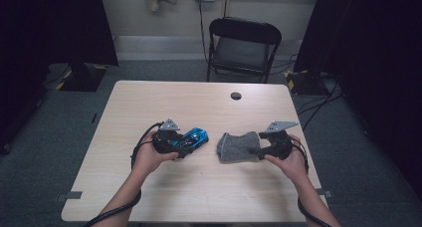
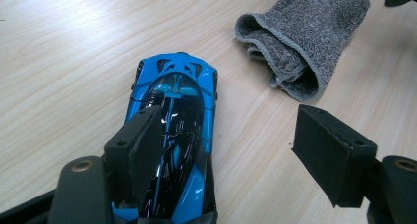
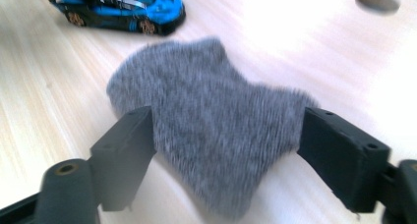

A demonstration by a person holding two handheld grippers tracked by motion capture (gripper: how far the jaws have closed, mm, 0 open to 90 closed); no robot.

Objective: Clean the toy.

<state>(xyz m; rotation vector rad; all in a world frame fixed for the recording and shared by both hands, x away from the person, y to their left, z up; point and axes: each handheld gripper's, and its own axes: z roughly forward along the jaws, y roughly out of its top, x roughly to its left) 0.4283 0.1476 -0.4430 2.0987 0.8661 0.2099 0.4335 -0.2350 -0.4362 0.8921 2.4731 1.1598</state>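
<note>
A blue and black toy car (image 1: 196,136) stands on the wooden table (image 1: 199,102), left of the middle. My left gripper (image 1: 183,146) is open at the car's near end. In the left gripper view one jaw lies over the car's (image 2: 182,86) dark roof and the other stands well off to the side above bare wood. A folded grey cloth (image 1: 238,146) lies to the right of the car. My right gripper (image 1: 261,150) is at the cloth's right end, its jaws spread wide, and the cloth (image 3: 216,126) lies between them on the table.
A round cable hole (image 1: 236,95) sits near the table's far edge. A black folding chair (image 1: 244,45) stands behind the table. Dark curtains hang at both sides, with cables on the floor at the right.
</note>
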